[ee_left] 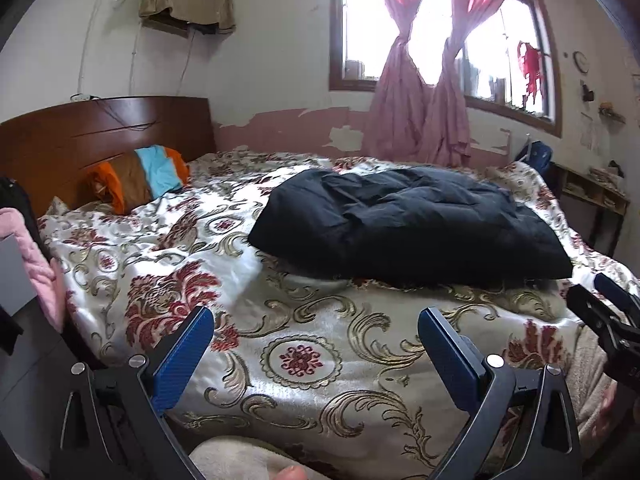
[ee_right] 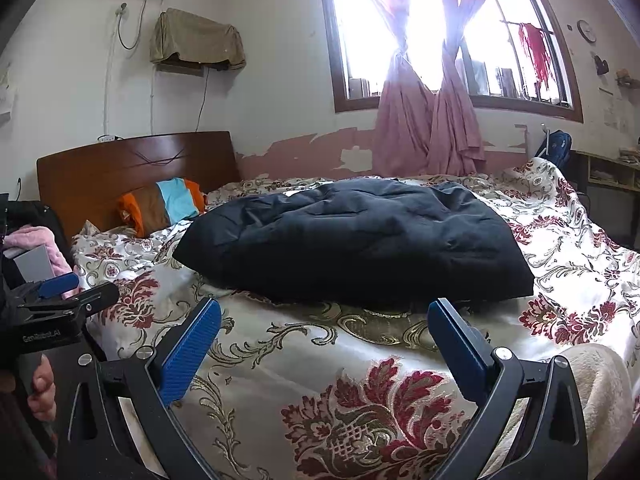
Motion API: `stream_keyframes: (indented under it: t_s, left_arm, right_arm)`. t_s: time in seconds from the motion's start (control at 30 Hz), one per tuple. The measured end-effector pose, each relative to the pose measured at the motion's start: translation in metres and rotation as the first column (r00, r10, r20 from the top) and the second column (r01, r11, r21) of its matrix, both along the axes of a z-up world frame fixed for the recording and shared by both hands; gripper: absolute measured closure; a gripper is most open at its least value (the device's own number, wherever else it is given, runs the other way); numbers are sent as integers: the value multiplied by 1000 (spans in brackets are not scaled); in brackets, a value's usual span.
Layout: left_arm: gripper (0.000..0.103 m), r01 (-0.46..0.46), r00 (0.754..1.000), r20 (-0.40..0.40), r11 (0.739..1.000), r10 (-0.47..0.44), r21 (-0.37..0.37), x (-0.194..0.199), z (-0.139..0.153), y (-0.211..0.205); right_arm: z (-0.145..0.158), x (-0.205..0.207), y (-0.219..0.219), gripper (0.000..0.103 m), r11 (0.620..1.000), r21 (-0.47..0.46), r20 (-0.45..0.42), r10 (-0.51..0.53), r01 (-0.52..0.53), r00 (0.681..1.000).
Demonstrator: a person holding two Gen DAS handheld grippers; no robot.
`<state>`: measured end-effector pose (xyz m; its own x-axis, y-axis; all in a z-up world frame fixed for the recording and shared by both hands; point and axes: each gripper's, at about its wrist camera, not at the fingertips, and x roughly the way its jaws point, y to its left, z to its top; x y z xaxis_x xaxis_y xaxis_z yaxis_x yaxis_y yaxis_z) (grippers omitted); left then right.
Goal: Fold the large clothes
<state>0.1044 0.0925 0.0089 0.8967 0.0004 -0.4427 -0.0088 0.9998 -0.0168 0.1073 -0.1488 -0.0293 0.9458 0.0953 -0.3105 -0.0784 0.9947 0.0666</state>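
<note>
Both the left gripper (ee_left: 316,344) and right gripper (ee_right: 324,336), jaws wide and empty, should pinch the dark garment's (ee_right: 352,236) near edge on the bed (ee_right: 304,364) evenly.

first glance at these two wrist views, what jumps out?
A bulky black padded garment, roughly bundled, lies mid-bed on the glossy cream bedspread with red and gold floral pattern. Behind it, knotted pink curtains hang in a bright, blown-out window. In front, the left gripper and right gripper both hang open above the bedspread, holding nothing, short of the garment's near edge.
</note>
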Motion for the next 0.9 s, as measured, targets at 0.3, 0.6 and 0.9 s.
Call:
stream_keyframes:
  t_s: [0.3, 0.6, 0.9]
  left_arm:
    - [0, -7, 1000, 6, 1000, 7, 20, 2, 1, -8]
    - [0, -5, 1000, 6, 1000, 4, 22, 4, 3, -10]
    - [0, -11, 1000, 9, 1000, 11, 24, 4, 2, -11]
  right_arm:
    - [-4, 2, 2, 2, 1000, 2, -21, 17, -17, 1000]
    - [-4, 1, 2, 2, 1000, 6, -22, 16, -16, 1000]
    - [-3, 0, 4, 2, 1000, 9, -20, 25, -25, 999]
